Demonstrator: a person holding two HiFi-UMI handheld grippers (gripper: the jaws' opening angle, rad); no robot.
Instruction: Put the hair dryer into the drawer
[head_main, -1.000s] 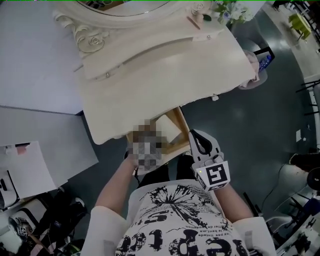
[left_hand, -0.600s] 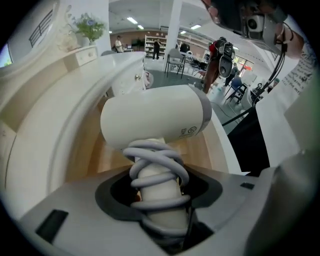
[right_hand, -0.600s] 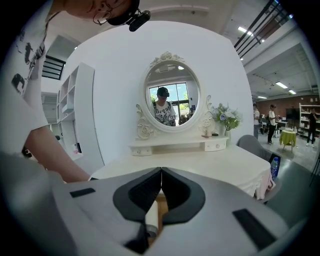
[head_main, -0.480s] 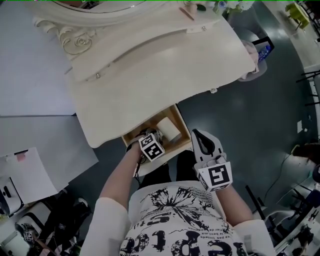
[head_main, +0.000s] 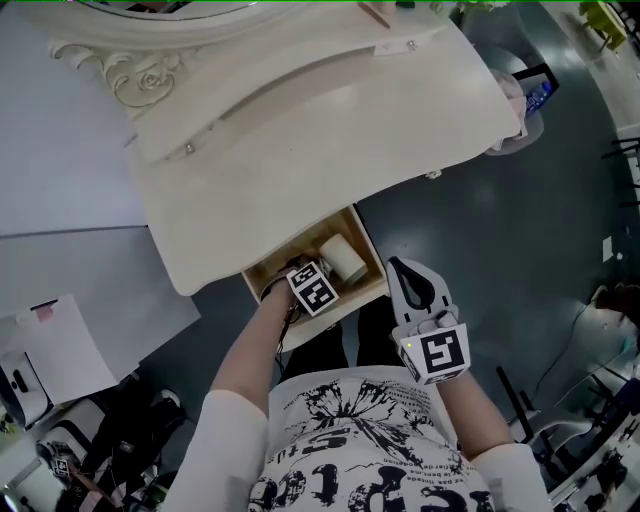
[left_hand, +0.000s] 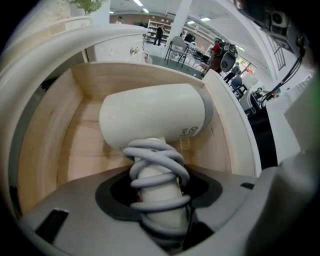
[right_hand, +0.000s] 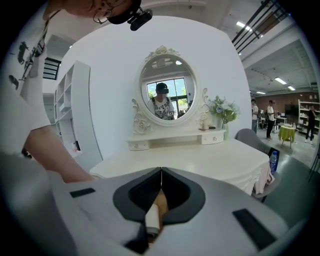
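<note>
Your left tongs (left_hand: 159, 200) have sunk since a second ago, carrying the dryer (left_hand: 155, 117) down into the open drawer (left_hand: 60, 145). They pinch its handle, which has the grey cord (left_hand: 156, 161) wound round it. The dryer's body lies across the drawer between the wooden walls; you cannot tell whether it rests on the bottom. Your right tongs (right_hand: 161, 172) are closed tip to tip on nothing, just right of the drawer. Beyond them lies the white bench (head_main: 330, 120), with the oval mirror (right_hand: 167, 90) at its far side.
</note>
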